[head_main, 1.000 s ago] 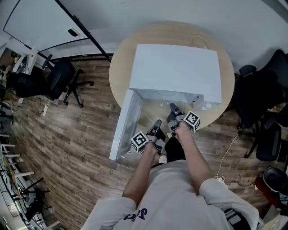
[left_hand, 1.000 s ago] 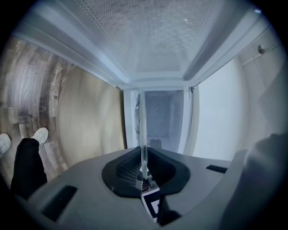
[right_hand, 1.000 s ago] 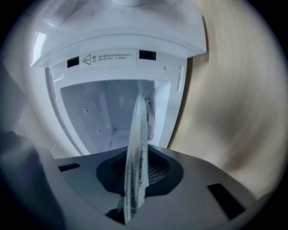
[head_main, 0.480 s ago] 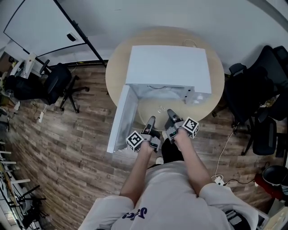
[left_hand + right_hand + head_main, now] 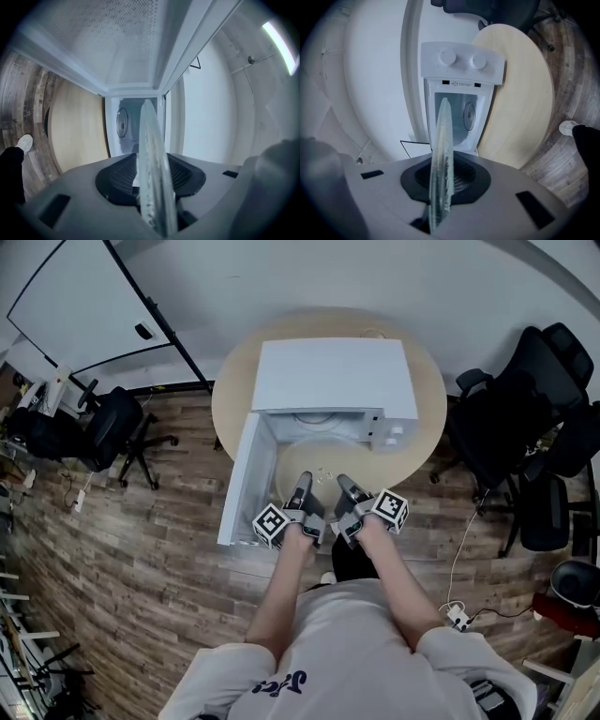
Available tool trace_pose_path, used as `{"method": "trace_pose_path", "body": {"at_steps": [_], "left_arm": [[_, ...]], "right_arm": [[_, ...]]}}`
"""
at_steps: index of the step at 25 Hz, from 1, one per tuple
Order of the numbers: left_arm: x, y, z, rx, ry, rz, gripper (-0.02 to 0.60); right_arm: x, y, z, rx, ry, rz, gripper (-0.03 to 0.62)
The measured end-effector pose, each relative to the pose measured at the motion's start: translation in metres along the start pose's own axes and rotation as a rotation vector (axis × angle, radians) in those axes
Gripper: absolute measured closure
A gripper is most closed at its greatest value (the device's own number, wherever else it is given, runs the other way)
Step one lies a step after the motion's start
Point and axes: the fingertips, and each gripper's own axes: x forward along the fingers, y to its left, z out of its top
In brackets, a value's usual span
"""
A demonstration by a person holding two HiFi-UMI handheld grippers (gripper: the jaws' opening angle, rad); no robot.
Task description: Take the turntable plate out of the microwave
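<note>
The clear glass turntable plate (image 5: 319,463) hangs flat in front of the white microwave (image 5: 333,376), outside its open cavity and above the round table (image 5: 427,418). My right gripper (image 5: 343,489) is shut on the plate's near rim, and the plate (image 5: 442,131) runs edge-on between its pads. My left gripper (image 5: 302,491) is at the rim beside it. Its jaws stand wide, with the plate's edge (image 5: 147,136) between them and gaps either side. The microwave door (image 5: 246,479) hangs open at the left.
The control panel with two knobs (image 5: 461,60) is on the microwave's right side. Black office chairs stand at the right (image 5: 511,418) and the left (image 5: 112,423). A cable and plug (image 5: 459,615) lie on the wood floor.
Both grippers have drawn back toward the person and risen. The plate has come out of the microwave cavity with them.
</note>
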Motion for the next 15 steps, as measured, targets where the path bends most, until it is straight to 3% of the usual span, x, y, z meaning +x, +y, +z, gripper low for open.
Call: {"method": "trace_pose_path", "body": {"at_steps": [2,3,10,15], "left_arm": [[-0.005,-0.009,-0.005,-0.005,-0.001,-0.002,0.482],[-0.007,-0.013,-0.007,-0.003,-0.001,0.002,0.495],[-0.016,-0.062,-0.018,0.021,0.033,0.039,0.505],[-0.02,-0.111,-0.023,0.045,0.037,0.003,0.505]], "right_arm": [[-0.007,0.011,-0.003,-0.003,-0.004,0.02,0.557],[-0.011,0.017,-0.004,-0.004,-0.007,0.021,0.557],[-0.03,0.062,-0.009,0.016,-0.022,0.034,0.557],[-0.041,0.106,-0.012,-0.012,-0.025,0.048,0.557]]}}
